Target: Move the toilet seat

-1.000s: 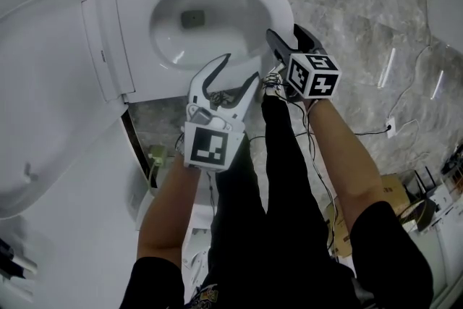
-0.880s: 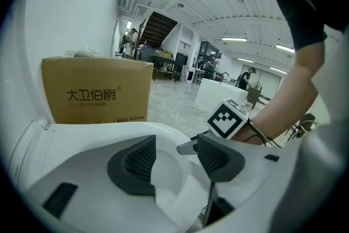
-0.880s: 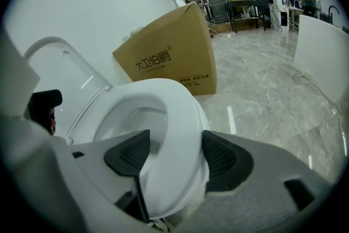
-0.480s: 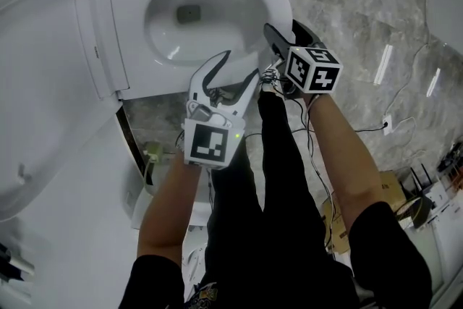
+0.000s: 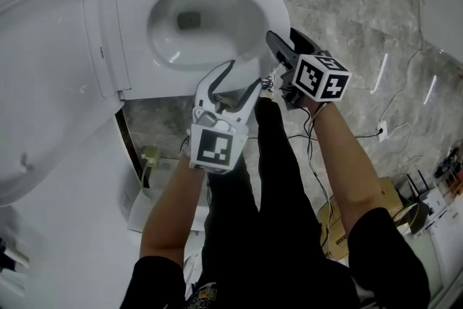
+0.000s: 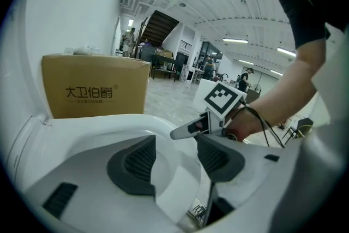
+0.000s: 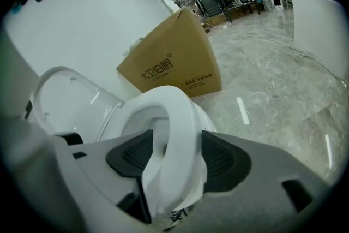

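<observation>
The white toilet seat [image 5: 271,3] lies down on the bowl, and the lid [image 5: 43,83] stands open at the left. My right gripper [image 5: 282,32] straddles the seat's front right rim. In the right gripper view the rim [image 7: 174,112] fills the gap of that gripper [image 7: 174,158]; its jaws are closing, with the pads close on both sides. My left gripper [image 5: 244,70] hangs open just off the seat's front edge. In the left gripper view nothing is gripped between the jaws of that gripper [image 6: 177,158], and the right gripper's finger [image 6: 188,129] shows ahead.
A brown cardboard box [image 7: 174,57] stands behind the toilet against the wall. The person's black-clad legs [image 5: 268,177] are right in front of the bowl. Thin cables [image 5: 376,134] run over the marble floor at the right. A white curved panel [image 7: 322,24] stands at the far right.
The right gripper has shifted slightly to the right along the rim. The left gripper has barely moved. The seat stays down.
</observation>
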### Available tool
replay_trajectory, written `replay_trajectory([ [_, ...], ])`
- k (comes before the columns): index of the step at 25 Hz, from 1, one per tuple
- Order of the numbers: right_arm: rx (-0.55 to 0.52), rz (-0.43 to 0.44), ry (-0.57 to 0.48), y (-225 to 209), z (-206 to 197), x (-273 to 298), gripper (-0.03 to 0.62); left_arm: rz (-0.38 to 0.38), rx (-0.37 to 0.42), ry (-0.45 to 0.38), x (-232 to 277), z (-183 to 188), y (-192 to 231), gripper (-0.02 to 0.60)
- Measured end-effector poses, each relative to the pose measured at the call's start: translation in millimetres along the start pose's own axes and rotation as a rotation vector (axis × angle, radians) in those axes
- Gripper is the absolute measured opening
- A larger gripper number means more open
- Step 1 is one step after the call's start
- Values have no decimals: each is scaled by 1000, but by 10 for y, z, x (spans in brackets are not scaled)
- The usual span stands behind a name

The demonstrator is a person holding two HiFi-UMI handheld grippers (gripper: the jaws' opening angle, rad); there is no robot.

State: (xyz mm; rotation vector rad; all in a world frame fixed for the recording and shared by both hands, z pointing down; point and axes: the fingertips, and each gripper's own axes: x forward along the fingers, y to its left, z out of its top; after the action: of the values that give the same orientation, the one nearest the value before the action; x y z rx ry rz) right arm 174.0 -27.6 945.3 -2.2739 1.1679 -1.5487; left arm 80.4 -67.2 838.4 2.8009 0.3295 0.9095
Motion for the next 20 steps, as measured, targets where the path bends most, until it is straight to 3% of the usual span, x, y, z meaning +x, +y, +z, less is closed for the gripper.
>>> replay_trajectory([
  [14,46,126,-83,729,523,-785,273,-28,57,-16,-220,432,-321,233],
  [20,12,205,-96,1123,714,-1069,275,-33,99,-9,-358,535,-504,233],
])
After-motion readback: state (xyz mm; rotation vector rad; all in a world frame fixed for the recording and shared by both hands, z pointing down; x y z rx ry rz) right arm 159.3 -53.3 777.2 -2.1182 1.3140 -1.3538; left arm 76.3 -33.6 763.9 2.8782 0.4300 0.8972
